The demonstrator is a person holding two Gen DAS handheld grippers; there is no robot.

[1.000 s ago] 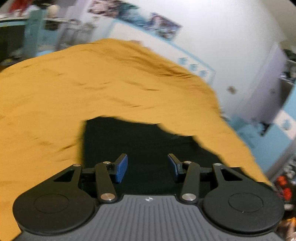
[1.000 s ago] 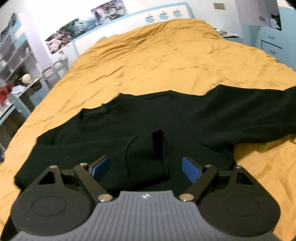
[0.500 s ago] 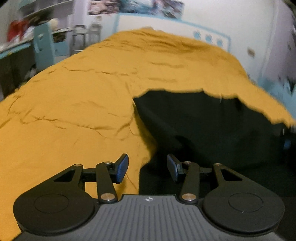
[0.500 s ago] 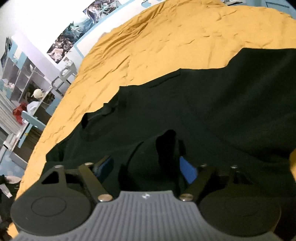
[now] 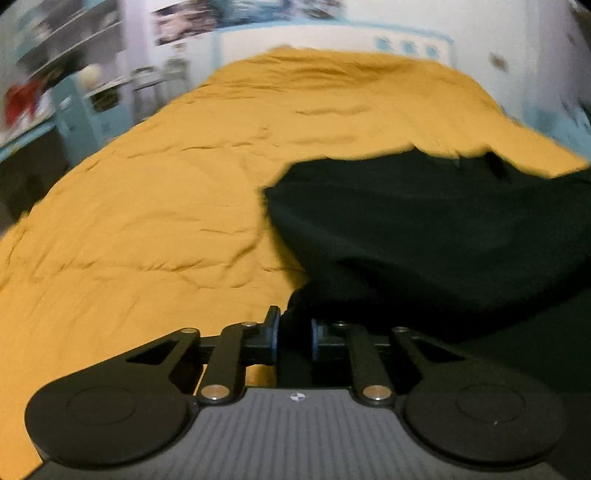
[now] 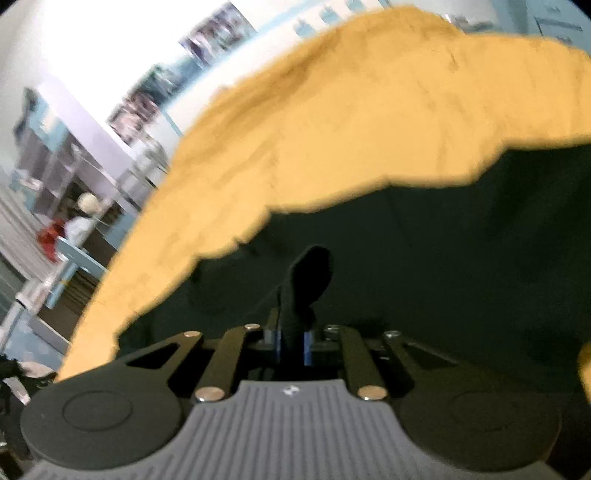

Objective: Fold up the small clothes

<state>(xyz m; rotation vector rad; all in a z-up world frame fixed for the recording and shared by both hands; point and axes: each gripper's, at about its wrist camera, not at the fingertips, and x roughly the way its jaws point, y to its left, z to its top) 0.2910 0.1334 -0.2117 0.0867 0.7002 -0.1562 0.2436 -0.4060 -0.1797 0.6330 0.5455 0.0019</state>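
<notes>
A black long-sleeved garment (image 5: 436,236) lies spread on the mustard-yellow bedspread (image 5: 155,221). In the left wrist view my left gripper (image 5: 293,332) is shut on an edge of the black garment at its lower left, and the cloth rises from the jaws to the right. In the right wrist view my right gripper (image 6: 291,341) is shut on a bunched fold of the same garment (image 6: 424,251), which sticks up between the blue pads. Both views are blurred by motion.
The bedspread (image 6: 332,122) fills the far half of both views. Shelves and a light-blue chair (image 6: 70,258) stand left of the bed. A white wall with posters (image 5: 192,22) is behind it.
Both grippers were open above the garment and have closed on its cloth. Both cameras have swung, and the views are now blurred.
</notes>
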